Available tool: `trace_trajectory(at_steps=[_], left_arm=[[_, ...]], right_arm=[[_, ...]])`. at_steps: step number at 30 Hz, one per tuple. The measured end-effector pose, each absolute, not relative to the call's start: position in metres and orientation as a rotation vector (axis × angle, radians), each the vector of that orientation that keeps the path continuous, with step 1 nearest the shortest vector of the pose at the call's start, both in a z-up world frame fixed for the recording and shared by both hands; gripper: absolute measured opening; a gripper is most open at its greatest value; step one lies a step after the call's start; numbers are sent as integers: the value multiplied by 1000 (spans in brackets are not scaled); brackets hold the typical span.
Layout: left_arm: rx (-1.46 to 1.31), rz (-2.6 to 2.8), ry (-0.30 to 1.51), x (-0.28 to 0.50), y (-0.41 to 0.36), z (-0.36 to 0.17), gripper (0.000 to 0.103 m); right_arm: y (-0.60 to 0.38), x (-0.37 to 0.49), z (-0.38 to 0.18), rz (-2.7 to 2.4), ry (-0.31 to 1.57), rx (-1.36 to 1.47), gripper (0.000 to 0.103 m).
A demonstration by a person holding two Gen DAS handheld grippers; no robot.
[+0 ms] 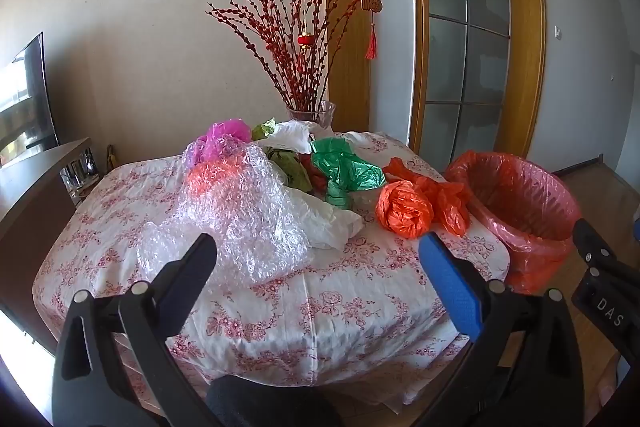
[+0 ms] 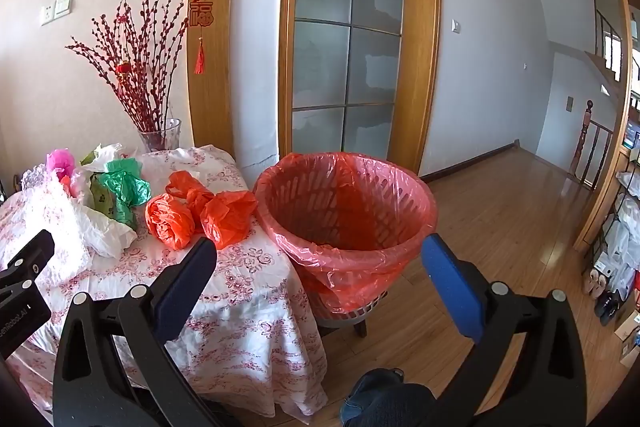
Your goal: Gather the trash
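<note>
Left gripper (image 1: pixel 318 249) wide open, empty, hovering over table's (image 1: pixel 320 307) near edge, bubble wrap (image 1: pixel 240 215) just ahead. Right gripper (image 2: pixel 318 253) wide open, empty, at table's right edge facing red-lined bin (image 2: pixel 346 211) beside it. Orange bags (image 2: pixel 200 211), green bag (image 1: pixel 344 167), white bag (image 1: pixel 328 223) piled mid-table; vase (image 1: pixel 312 113) at far edge.

From where I steer, the near strip of tablecloth (image 1: pixel 320 307) lies bare — room to come in low. Farther in, bubble wrap (image 1: pixel 244 211) and crumpled bags block the middle; the orange bags (image 1: pixel 404 209) crowd the right edge beside the lined basket (image 2: pixel 344 203), its mouth open from above.
</note>
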State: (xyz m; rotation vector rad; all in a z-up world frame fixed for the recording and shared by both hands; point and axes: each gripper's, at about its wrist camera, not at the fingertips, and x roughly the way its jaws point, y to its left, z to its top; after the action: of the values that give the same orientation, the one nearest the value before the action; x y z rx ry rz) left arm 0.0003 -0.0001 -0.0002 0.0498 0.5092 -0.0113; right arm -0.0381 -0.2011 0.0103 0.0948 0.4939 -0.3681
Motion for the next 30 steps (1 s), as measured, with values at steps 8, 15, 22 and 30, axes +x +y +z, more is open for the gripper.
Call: trace_trajectory(at_steps=[8, 15, 22, 30], left_arm=[[50, -15, 510, 0, -2, 1, 98], [48, -13, 516, 1, 0, -2, 98], [44, -11, 518, 2, 2, -5, 98], [42, -12, 521, 2, 2, -6, 98]], right_arm=[[-200, -38, 8, -369, 500, 98, 101], [-203, -38, 9, -367, 501, 98, 101], [-202, -38, 8, -366, 501, 98, 101], [-202, -39, 6, -369, 502, 101, 101]])
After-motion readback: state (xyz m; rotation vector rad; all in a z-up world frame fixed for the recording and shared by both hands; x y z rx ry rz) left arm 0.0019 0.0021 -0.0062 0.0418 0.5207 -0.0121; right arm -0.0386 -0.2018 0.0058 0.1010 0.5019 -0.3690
